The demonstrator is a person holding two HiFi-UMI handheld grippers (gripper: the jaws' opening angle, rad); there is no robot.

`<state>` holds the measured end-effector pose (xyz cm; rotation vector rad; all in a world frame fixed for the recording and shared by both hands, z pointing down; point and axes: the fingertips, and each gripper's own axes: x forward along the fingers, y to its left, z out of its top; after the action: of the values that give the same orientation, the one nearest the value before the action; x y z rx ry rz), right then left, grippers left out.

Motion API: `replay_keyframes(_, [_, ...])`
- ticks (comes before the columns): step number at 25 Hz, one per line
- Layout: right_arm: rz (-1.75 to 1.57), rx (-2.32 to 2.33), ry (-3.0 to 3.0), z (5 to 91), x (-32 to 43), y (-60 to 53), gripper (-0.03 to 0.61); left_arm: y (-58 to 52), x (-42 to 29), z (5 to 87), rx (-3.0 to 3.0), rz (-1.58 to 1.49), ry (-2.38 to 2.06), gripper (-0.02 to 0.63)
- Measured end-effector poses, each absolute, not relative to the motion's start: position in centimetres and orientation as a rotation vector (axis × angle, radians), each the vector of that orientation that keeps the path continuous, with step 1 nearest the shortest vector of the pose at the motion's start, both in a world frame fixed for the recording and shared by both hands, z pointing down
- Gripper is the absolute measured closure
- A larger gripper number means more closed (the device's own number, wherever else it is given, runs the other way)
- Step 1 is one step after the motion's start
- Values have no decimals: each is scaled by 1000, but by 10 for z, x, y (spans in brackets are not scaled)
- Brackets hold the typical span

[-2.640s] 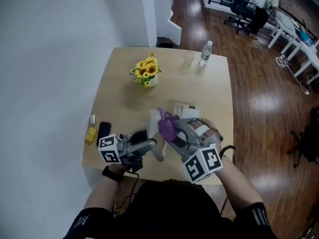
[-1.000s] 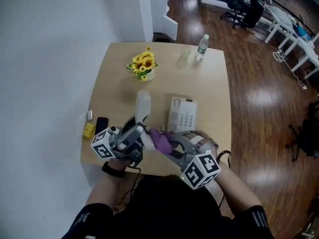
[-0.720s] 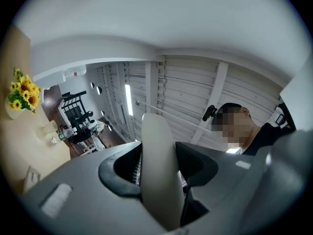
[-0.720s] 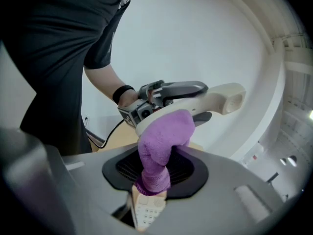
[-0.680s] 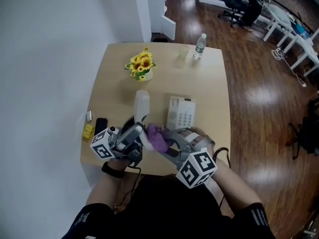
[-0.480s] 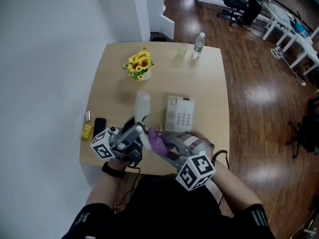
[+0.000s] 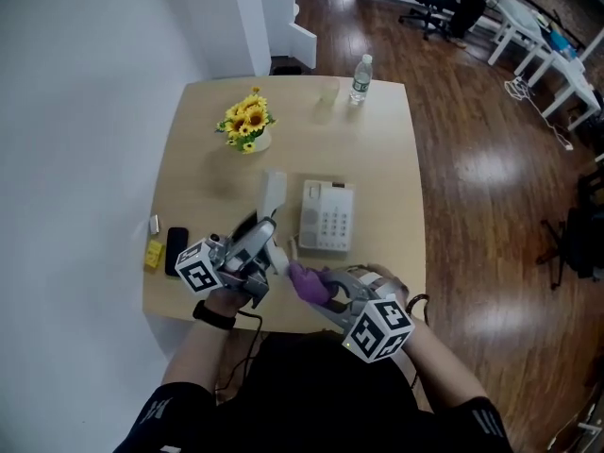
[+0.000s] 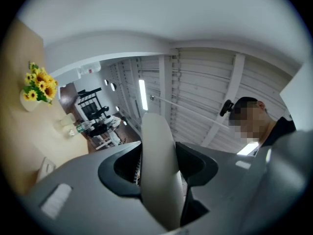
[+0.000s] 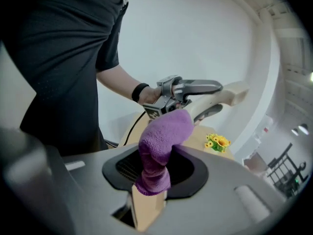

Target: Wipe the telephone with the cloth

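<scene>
Head view: my left gripper is clamped on the white telephone handset, which sticks out past the jaws toward the far side of the table and is off its cradle. The telephone base sits on the table just right of the handset, keypad up. My right gripper is at the near table edge, pinching a purple cloth; the cloth is near the handset's lower end, and I can't tell from here whether they touch. Potted sunflowers stand far left, a water bottle and a clear cup at the far edge. A black phone and a small yellow item lie by the left edge. Left gripper view: the jaws are closed on the handset, which runs up the middle between them. The sunflowers are at far left on the table. Right gripper view: the jaws are closed on the cloth, bunched and standing up out of them. Beyond it my left gripper holds the handset level, just above the cloth's top. The sunflowers are behind.
</scene>
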<state>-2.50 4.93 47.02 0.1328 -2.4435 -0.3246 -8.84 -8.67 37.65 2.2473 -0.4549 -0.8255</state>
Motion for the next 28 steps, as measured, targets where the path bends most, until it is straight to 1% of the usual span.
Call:
replay_keyframes(10, [-53, 504, -2433, 495, 55, 18, 449, -166, -44, 546, 2135, -128, -995, 407])
replay_keyframes(15, [131, 649, -2504, 494, 82, 6, 448, -192, -24, 610, 2089, 131, -1167, 405])
replay_keyframes(22, [229, 729, -2513, 491, 105, -3, 449, -210, -26, 671, 1951, 351, -1344, 407])
replay_keyframes(28, [235, 724, -2491, 492, 110, -2, 449, -214, -17, 693, 1935, 457, -1383, 406])
